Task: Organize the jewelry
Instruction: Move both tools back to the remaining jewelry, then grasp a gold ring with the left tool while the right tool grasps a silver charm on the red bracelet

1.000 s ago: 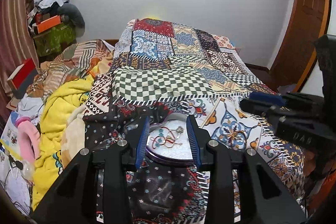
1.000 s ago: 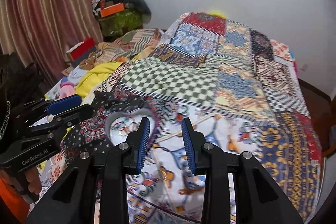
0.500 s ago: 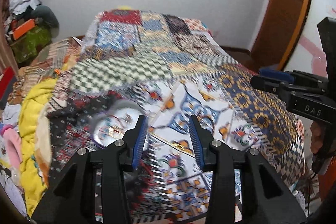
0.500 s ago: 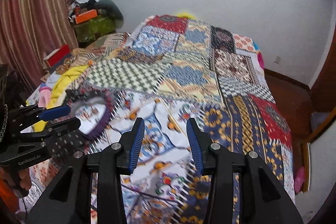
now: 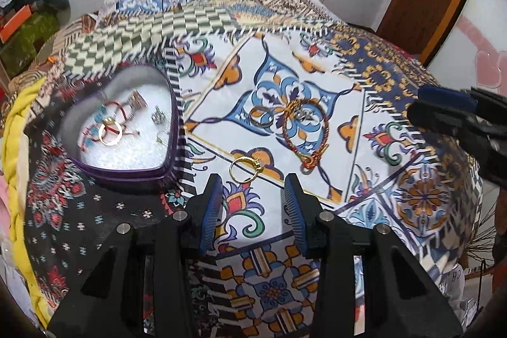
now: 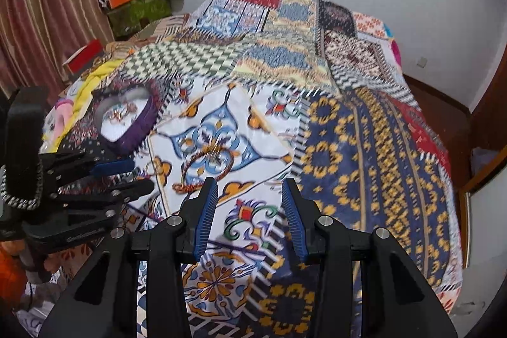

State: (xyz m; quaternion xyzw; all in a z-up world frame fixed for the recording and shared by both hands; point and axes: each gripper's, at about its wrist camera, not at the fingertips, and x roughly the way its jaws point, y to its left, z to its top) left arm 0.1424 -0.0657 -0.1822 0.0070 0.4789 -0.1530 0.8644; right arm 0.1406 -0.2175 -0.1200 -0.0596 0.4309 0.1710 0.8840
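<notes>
Left gripper (image 5: 252, 195): blue-padded tongs spread apart, empty, poised just near of a gold ring (image 5: 245, 169) lying on the patchwork bedspread (image 5: 396, 103).

Right gripper (image 6: 249, 205): tongs likewise apart, nothing between them, held over the bedspread's near right part.

Heart-shaped purple tin (image 5: 126, 170): open, white-lined, on the bedspread's left side. Contents: a gold band (image 5: 110, 132), red cord pieces (image 5: 122, 113), small silver items (image 5: 158, 116), other bits too small to tell.

Loose on the bedspread, right of the tin: a silver ring (image 5: 260, 117); a red-and-gold braided bracelet (image 5: 305, 130), beside it; the gold ring, nearest the left gripper.

Far left: cluttered pile against striped curtain (image 6: 41, 5).
</notes>
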